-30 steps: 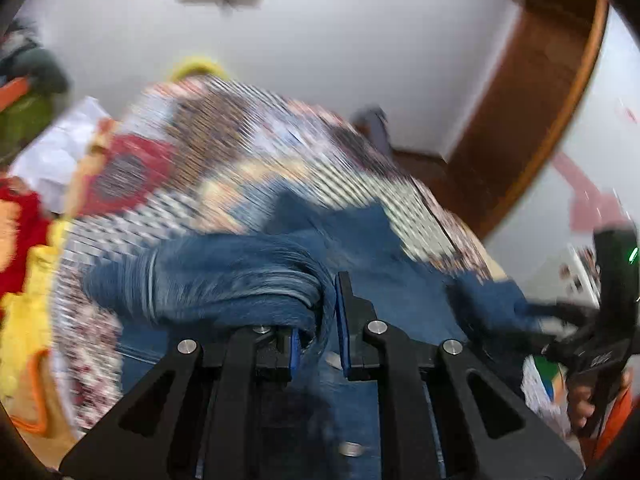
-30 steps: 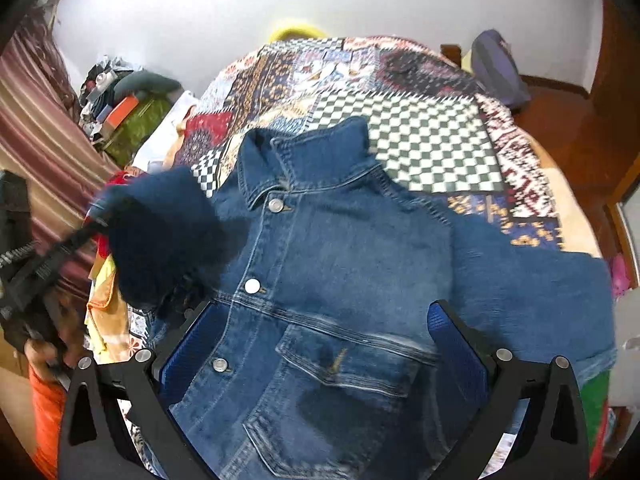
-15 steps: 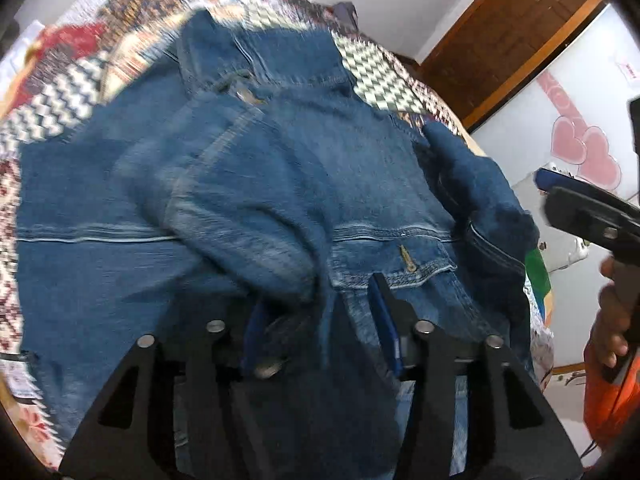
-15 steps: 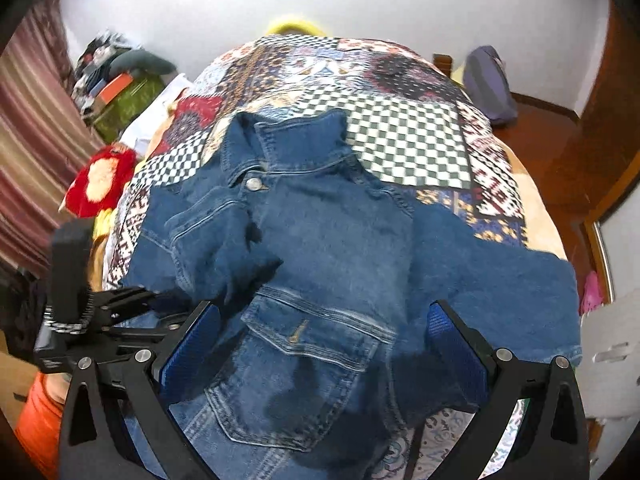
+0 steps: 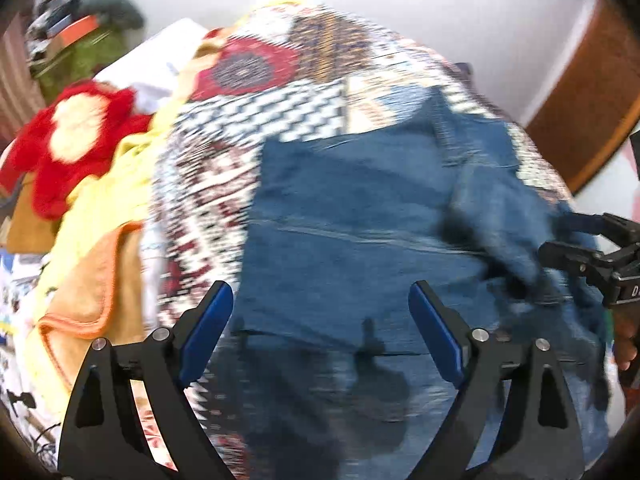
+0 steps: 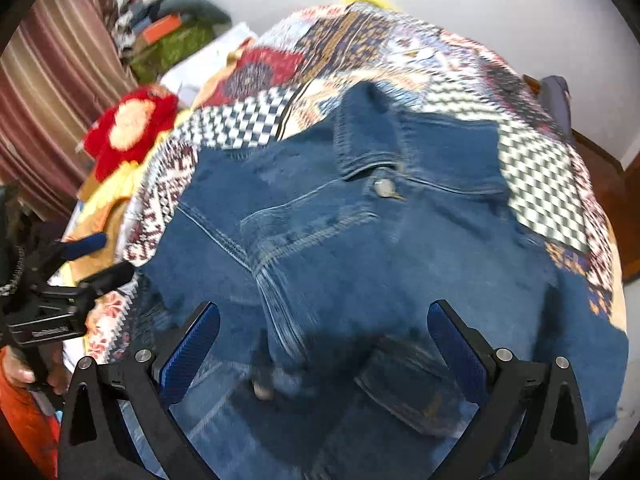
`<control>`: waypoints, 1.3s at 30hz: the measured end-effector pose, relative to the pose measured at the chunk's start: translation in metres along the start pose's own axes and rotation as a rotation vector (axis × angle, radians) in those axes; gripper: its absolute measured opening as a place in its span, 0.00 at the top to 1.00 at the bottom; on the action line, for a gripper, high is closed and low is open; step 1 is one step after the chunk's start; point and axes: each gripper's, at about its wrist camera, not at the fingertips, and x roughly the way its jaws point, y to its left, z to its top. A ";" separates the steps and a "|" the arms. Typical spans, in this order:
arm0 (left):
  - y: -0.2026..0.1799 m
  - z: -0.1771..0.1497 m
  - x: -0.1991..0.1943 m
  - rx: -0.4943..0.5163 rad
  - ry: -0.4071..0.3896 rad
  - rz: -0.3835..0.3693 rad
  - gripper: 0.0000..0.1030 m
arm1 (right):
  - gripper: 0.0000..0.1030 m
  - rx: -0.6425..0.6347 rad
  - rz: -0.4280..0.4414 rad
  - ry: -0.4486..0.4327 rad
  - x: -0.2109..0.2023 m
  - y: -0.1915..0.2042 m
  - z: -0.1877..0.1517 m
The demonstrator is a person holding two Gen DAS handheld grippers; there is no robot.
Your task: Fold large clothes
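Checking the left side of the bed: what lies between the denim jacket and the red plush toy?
In the right wrist view, patchwork quilt and a yellow cloth separate denim jacket from red plush toy.

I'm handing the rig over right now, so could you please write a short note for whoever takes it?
Left claw: open, empty, over the denim jacket.
Right claw: open, empty, above the jacket's front.
Jacket lies front up on the patchwork bedspread; one sleeve is folded across the chest.
Left: fold the other sleeve in, then fold the body.
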 end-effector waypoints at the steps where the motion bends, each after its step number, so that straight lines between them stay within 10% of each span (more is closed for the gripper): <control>1: 0.008 -0.002 0.005 -0.008 0.007 0.025 0.13 | 0.00 -0.013 -0.018 0.012 0.011 0.006 0.004; 8: 0.031 -0.015 0.059 -0.028 0.068 0.125 0.13 | 0.17 -0.007 -0.117 0.072 0.074 0.012 0.025; 16: 0.019 -0.028 0.099 -0.008 0.133 0.142 0.12 | 0.77 -0.070 -0.091 -0.059 0.038 0.010 0.019; 30: -0.022 -0.001 0.052 0.085 0.062 0.079 0.12 | 0.83 -0.043 -0.084 -0.412 -0.111 -0.030 0.018; 39: -0.039 -0.019 0.092 0.074 0.145 0.051 0.02 | 0.83 -0.060 -0.215 -0.052 -0.034 -0.082 -0.046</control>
